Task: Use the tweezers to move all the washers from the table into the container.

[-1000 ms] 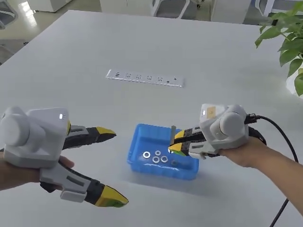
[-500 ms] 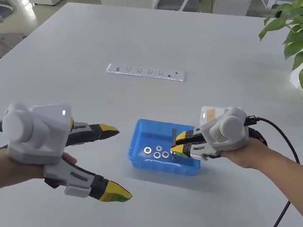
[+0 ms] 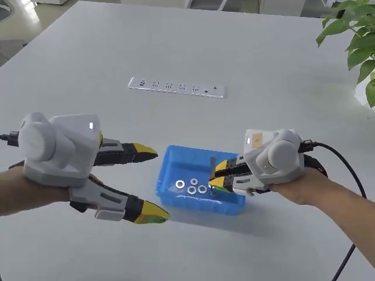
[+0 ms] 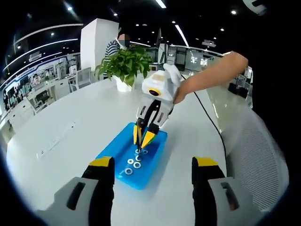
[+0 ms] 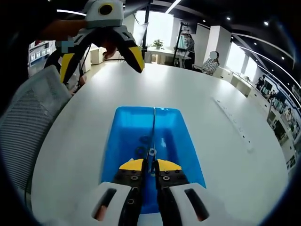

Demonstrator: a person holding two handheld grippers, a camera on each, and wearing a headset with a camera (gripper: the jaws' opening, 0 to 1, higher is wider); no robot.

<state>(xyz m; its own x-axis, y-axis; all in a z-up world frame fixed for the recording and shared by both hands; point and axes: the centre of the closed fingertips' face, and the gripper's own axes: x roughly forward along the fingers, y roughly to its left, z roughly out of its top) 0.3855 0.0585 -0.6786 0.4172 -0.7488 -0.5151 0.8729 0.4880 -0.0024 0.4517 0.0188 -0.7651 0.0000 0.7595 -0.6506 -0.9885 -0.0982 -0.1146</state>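
Washers [image 3: 190, 187] seem gathered in the container [image 3: 176, 159], so little looks left; right tool [image 3: 218, 175] pinches the tweezers [image 5: 153, 127] above them, left tool [image 3: 153, 183] spread.

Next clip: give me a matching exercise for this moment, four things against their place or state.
Things:
1. left tongs
2. right tongs
3. washers
4. power strip

Place or state:
A. shut on the tweezers
B. inside the blue container
C. open, holding nothing
D. flat on the table, beyond the container

Pairs: 1-C, 2-A, 3-B, 4-D
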